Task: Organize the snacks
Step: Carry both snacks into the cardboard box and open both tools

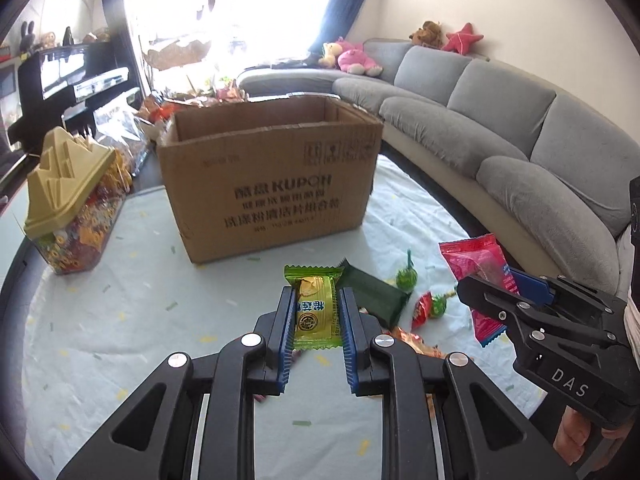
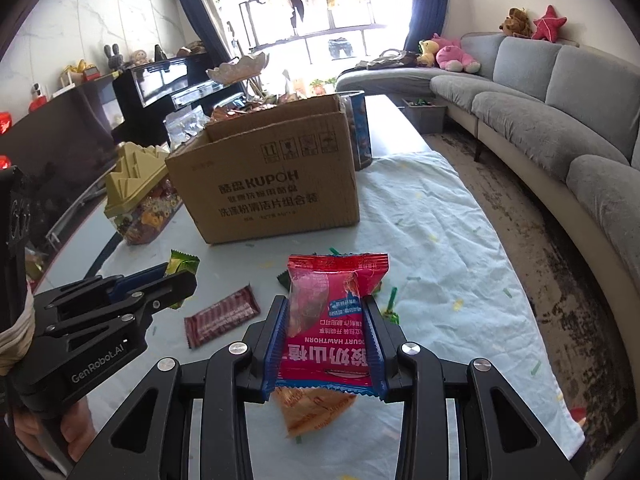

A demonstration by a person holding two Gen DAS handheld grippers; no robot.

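Observation:
My left gripper [image 1: 315,294] is shut on a green and yellow snack packet [image 1: 314,308], held above the white cloth in front of the open cardboard box [image 1: 272,184]. My right gripper [image 2: 326,304] is shut on a red hawthorn snack packet [image 2: 334,320], also in front of the box [image 2: 272,188]. In the left wrist view the right gripper [image 1: 500,280] holds the red packet [image 1: 480,264] at the right. In the right wrist view the left gripper [image 2: 176,276] shows at the left with the green packet [image 2: 182,262].
A dark green packet [image 1: 374,292], wrapped candies [image 1: 406,276] and a brown-red bar [image 2: 222,316] lie on the cloth. An orange packet [image 2: 316,408] lies under my right gripper. A clear jar with a tan lid [image 1: 68,204] stands left of the box. A grey sofa [image 1: 520,128] runs along the right.

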